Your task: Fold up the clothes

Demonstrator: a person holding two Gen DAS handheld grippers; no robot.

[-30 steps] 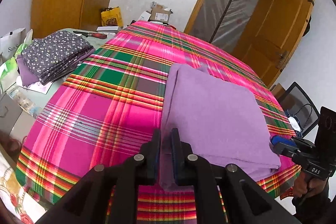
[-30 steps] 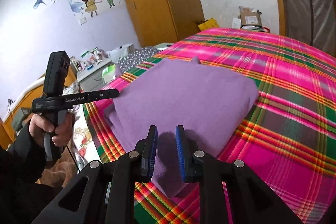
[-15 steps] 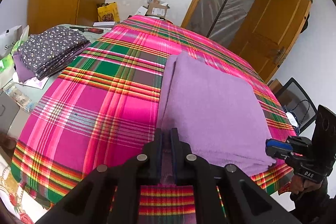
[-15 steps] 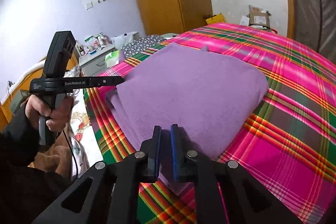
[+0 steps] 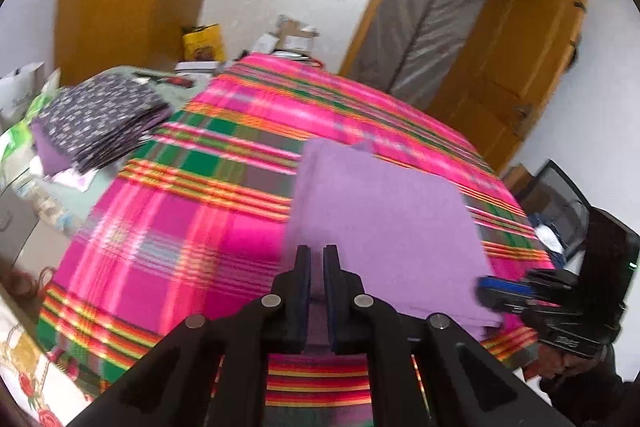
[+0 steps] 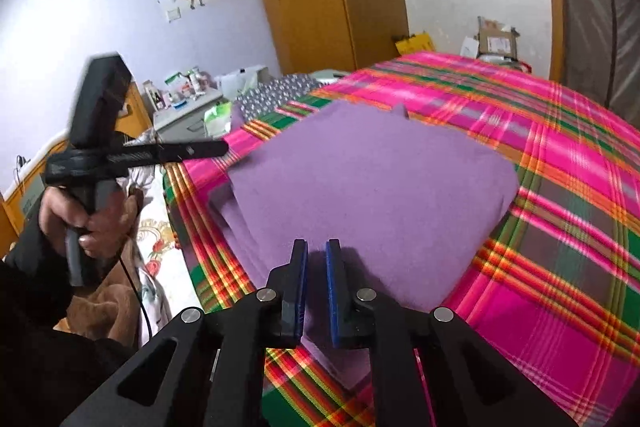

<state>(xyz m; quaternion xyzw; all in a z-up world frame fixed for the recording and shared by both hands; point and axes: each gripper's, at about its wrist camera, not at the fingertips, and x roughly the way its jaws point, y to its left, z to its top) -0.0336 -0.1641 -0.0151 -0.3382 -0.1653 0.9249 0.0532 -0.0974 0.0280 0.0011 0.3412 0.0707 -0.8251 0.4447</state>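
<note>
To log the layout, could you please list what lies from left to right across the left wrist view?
Floral folded stack → plaid bedspread → purple garment → right gripper.

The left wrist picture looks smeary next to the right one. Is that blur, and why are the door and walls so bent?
Left wrist view: yes, motion blur smears the plaid bedspread and the dotted folded pile, while the left tongs stay sharp. Right wrist view: mostly crisp on the purple cloth, only the hand at the edge is blurred. Both views: fisheye lenses curve the door frames and darken the corners.
</note>
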